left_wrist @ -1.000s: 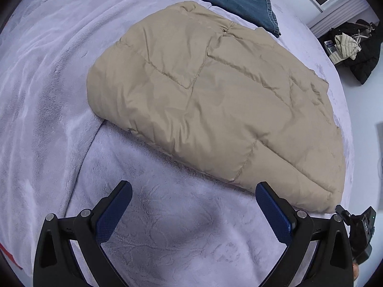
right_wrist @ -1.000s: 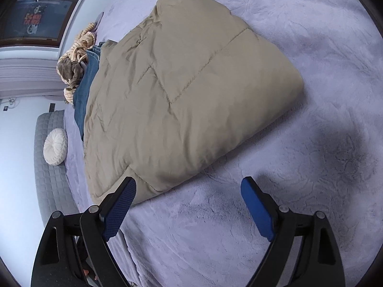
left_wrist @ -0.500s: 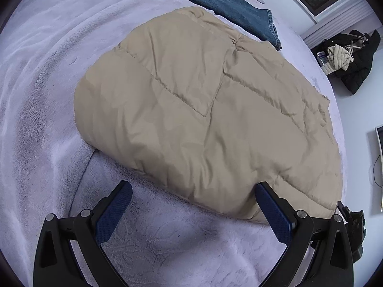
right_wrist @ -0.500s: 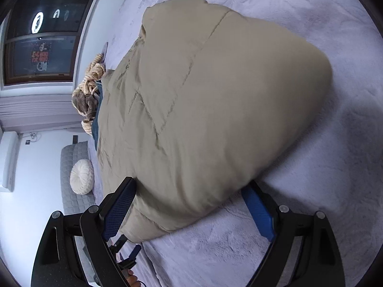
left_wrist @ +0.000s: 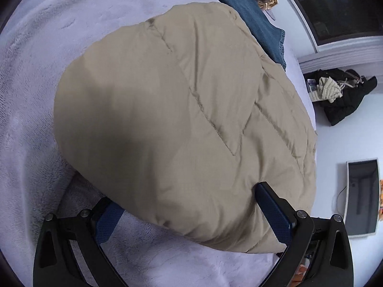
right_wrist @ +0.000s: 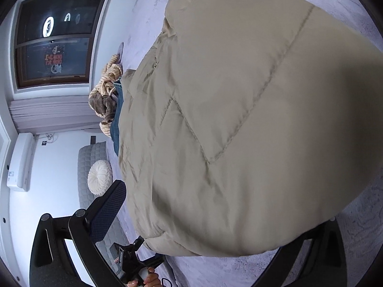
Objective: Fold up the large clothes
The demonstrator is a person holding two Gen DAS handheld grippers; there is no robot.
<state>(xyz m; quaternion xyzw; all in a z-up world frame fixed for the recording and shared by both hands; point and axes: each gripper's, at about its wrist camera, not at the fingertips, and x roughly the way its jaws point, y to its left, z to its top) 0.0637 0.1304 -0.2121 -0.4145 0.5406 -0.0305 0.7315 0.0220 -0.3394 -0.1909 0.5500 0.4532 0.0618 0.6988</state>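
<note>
Now jacket (left_wrist: pixel 182 129) edge apparently between both grippers' spread fingers (left_wrist: pixel 273 210).

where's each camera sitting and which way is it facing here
Left wrist: on the left claw, looking down along its fingers at the near edge of the beige quilted jacket; both blue pads straddle that edge.
Right wrist: on the right claw, opening, close over the jacket; one pad shows, the other is hidden, and a hand shows below.
Shared: the jacket, lilac blanket, jeans, striped garment.
</note>
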